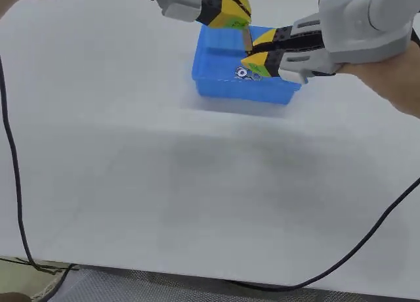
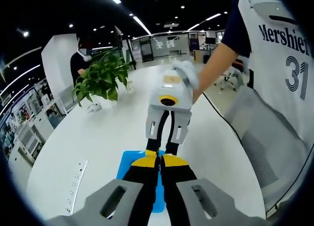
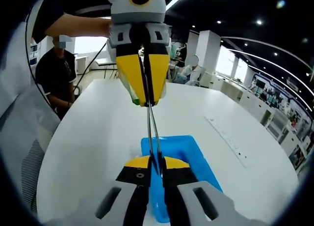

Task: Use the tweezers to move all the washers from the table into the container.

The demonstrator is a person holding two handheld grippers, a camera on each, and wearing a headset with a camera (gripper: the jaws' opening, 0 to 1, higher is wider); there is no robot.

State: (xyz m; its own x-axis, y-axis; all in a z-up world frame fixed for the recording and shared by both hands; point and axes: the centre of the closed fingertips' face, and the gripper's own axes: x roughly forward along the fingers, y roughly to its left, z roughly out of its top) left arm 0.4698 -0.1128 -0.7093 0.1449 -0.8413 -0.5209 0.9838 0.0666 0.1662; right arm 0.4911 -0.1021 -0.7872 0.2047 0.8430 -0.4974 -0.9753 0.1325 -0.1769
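Tweezers [image 3: 153,127] above container [image 3: 194,152], apparently pinched by left gripper [image 3: 146,100] and right gripper [image 3: 156,162], both clenched.

At the far side of the white table [image 1: 197,184] sits a blue container [image 1: 239,92] with washers [image 1: 244,73] inside. The left gripper [image 1: 239,20] and the right gripper [image 1: 252,60] meet above it, thin tweezers [image 1: 248,41] between their yellow tips. A black cable [image 1: 13,184] trails down the left edge.

We see a white table [image 1: 197,203] w/ a black cable [image 1: 16,184] down its left side & another cable [image 1: 367,230] at right. Leafy green plant [image 2: 100,78] on it; white power strip [image 2: 74,186] lies flat. Person in black [image 3: 56,73] sits beside.
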